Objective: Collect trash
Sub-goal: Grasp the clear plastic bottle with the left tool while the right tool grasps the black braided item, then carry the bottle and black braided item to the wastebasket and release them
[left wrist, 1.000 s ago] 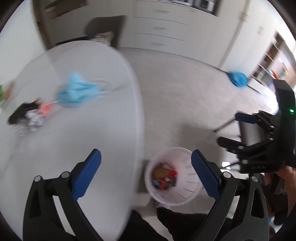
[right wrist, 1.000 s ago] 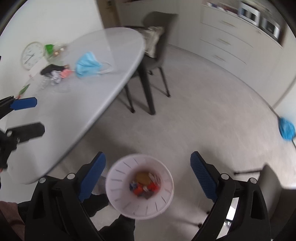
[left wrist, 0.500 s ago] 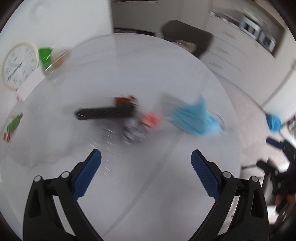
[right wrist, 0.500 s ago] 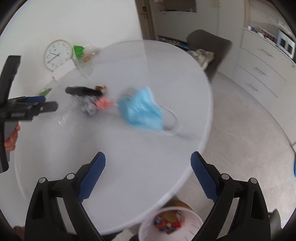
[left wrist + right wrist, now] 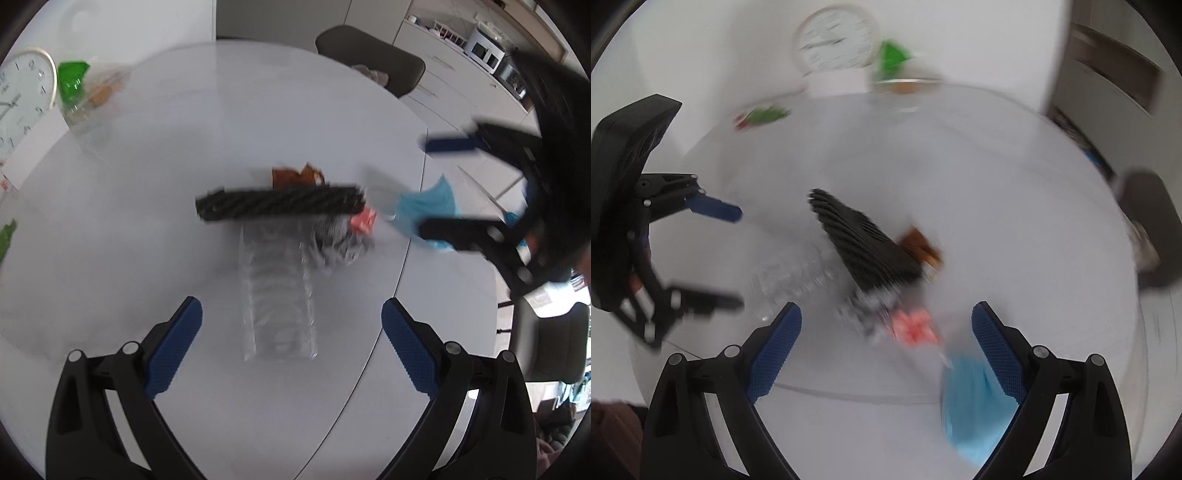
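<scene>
On the white table (image 5: 110, 229) I count six pieces of trash bunched together near the edge: one black ridged tray (image 5: 280, 203), one brown wrapper (image 5: 295, 176) just behind it, one clear crinkled plastic tray (image 5: 277, 295), one crumpled grey-and-white wrapper (image 5: 336, 240), one small pink wrapper (image 5: 364, 221) and one blue face mask (image 5: 424, 206). Both views are smeared by motion, so finer detail is lost. My left gripper (image 5: 291, 343) hangs above the table with its two blue pads spread wide, holding nothing; the clear plastic tray lies on the table right between and ahead of the pads, not touched by either as far as I can tell. My right gripper (image 5: 886, 343) is also spread wide and empty; the pink wrapper (image 5: 912, 326) and the grey crumple (image 5: 868, 310) sit between its pads, and the blue mask (image 5: 975, 406) lies beside and partly behind its right finger at the table's rim. Farther back against the wall I see one round clock (image 5: 20, 99), one green-topped bundle of clear packaging (image 5: 85, 92), and one dark chair (image 5: 369, 55) at the far side of the table.
</scene>
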Tool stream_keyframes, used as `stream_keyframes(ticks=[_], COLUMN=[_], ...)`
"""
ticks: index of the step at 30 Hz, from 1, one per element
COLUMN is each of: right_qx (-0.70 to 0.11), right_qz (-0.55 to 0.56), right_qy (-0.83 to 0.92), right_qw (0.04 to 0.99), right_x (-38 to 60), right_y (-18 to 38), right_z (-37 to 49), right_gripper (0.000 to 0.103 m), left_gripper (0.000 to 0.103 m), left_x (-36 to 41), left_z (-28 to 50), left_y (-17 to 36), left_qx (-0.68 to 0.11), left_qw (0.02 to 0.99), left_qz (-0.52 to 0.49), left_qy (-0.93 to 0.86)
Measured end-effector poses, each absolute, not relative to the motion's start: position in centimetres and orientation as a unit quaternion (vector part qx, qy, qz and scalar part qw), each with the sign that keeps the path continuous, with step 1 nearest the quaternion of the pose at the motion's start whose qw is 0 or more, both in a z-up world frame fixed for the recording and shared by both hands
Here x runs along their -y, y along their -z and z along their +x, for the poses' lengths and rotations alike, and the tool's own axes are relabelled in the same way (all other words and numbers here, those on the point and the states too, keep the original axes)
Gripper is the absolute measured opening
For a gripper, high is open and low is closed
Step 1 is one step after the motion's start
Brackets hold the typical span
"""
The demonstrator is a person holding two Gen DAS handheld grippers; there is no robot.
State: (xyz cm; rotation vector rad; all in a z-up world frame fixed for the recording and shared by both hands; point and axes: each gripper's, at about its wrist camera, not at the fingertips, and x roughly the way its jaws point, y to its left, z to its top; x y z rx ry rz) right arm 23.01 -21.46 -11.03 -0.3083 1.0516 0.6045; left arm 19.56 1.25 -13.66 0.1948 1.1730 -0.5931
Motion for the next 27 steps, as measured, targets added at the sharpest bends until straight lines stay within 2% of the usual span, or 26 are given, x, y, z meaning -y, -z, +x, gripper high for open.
stream_keyframes(ticks=[4, 6, 8, 12, 18, 21, 25, 27], right_qx=[-0.499, -0.498, -0.510, -0.534, -0.542, -0.544, -0.545, -0.546], right_qz=[-0.215, -0.255, -0.277, -0.295, -0.254, -0.228, -0.194, -0.175], right_qy=[-0.325, -0.336, -0.345, -0.350, -0.346, -0.337, -0.321, -0.316], right_qw=[0.774, 0.758, 0.738, 0.711, 0.722, 0.734, 0.750, 0.756], right_x=[17.6, 16.2, 15.2, 14.4, 15.4, 16.0, 17.0, 17.6], right_y=[13.0, 14.1, 15.2, 16.8, 16.0, 15.0, 14.3, 13.9], right_z=[25.0, 25.5, 26.5, 28.0, 29.2, 29.8, 30.1, 29.8], right_gripper=[0.092, 0.085, 0.073, 0.021, 0.017, 0.017, 0.017, 0.017], left_gripper=[0.093, 0.093, 0.093, 0.093, 0.093, 0.084, 0.065, 0.062], left_x=[-1.7, -1.9, -1.8, -1.2, 0.0, 0.7, 1.4, 1.7], left_z=[20.4, 20.9, 21.4, 22.3, 23.9, 24.5, 24.7, 24.5], left_y=[16.0, 16.8, 17.5, 18.3, 19.6, 20.4, 21.8, 22.2], left_qx=[-0.556, -0.562, -0.566, -0.569, -0.580, -0.594, -0.620, -0.623], left_qw=[0.780, 0.776, 0.771, 0.767, 0.765, 0.757, 0.737, 0.735], left_qz=[0.087, 0.082, 0.079, 0.084, 0.080, 0.079, 0.082, 0.085], left_qy=[0.272, 0.275, 0.280, 0.285, 0.267, 0.263, 0.258, 0.254])
